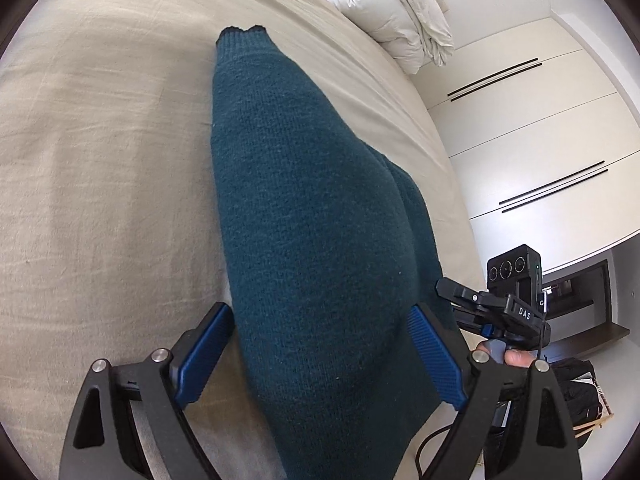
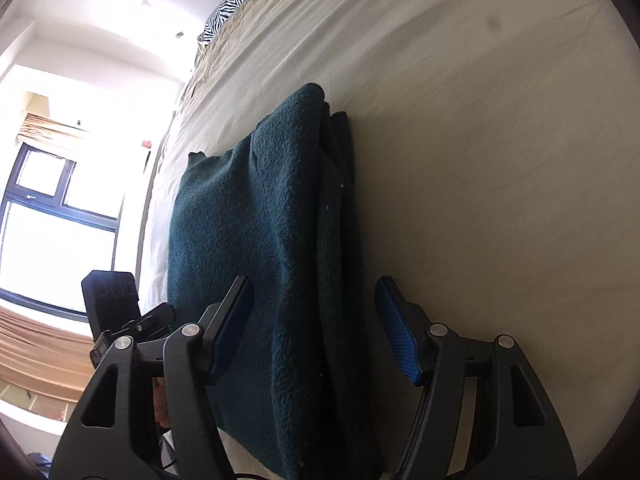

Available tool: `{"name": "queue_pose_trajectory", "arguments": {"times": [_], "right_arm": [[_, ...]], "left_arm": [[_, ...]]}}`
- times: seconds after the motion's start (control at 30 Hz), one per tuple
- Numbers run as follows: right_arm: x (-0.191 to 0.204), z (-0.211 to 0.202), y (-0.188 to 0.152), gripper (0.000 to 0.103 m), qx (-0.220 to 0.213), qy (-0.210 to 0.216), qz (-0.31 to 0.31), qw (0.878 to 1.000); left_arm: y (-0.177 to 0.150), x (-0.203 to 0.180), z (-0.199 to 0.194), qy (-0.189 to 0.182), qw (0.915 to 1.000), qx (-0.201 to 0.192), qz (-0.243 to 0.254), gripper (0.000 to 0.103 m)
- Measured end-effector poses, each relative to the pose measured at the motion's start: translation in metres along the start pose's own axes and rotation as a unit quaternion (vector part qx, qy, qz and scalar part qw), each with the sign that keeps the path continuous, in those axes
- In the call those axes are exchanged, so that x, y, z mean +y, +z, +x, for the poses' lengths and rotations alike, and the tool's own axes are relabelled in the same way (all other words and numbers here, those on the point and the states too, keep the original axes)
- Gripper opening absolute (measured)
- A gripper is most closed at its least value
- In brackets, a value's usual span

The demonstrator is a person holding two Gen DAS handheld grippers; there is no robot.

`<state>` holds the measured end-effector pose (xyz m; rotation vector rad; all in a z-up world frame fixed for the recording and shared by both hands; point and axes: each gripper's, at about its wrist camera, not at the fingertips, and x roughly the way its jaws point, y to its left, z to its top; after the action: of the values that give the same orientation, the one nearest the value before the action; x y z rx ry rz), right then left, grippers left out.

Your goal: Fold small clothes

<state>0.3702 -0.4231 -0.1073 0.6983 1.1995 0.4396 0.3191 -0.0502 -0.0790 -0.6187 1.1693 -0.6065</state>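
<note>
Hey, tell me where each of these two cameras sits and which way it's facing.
Left wrist view: rides the left claw, looking down along the teal knit garment on the beige bed sheet toward a white duvet and wardrobe; the right claw and fingers show.
Right wrist view: rides the right claw, looking down over the same folded garment toward a window; the left claw's housing shows.
Shared: garment, sheet, each other's claw.
</note>
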Motion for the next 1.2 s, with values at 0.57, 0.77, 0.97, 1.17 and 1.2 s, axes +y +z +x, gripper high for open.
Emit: {"name": "queue_pose_trajectory", "arguments": {"times": [0.57,0.77,0.97,1.17,1.2], "right_arm": [[-0.004,0.014,-0.017,0.032,0.023,0.026,0.04,0.999],[0.032,0.014,-0.024,0.024,-0.007,-0.05,-0.015,0.999],[0.081,-0.001,-0.043,0.022,-0.041,-0.11,-0.078,0.99],[0.135,-0.003,-0.083,0.022,-0.059,-0.126,-0.127,0.982],[0.143,-0.004,-0.091,0.022,-0.061,-0.124,-0.135,0.981]], "left_arm": [[0.019,-0.003,0.013,0.019,0.9992,0.036,0.002,0.055],[0.018,-0.013,0.005,0.03,0.9992,0.025,0.0,0.044],[0.011,-0.034,-0.024,0.056,0.9978,0.006,0.036,0.041],[-0.015,-0.035,-0.078,0.074,0.9953,-0.012,0.062,0.041],[-0.021,-0.033,-0.088,0.075,0.995,-0.015,0.063,0.041]]}}
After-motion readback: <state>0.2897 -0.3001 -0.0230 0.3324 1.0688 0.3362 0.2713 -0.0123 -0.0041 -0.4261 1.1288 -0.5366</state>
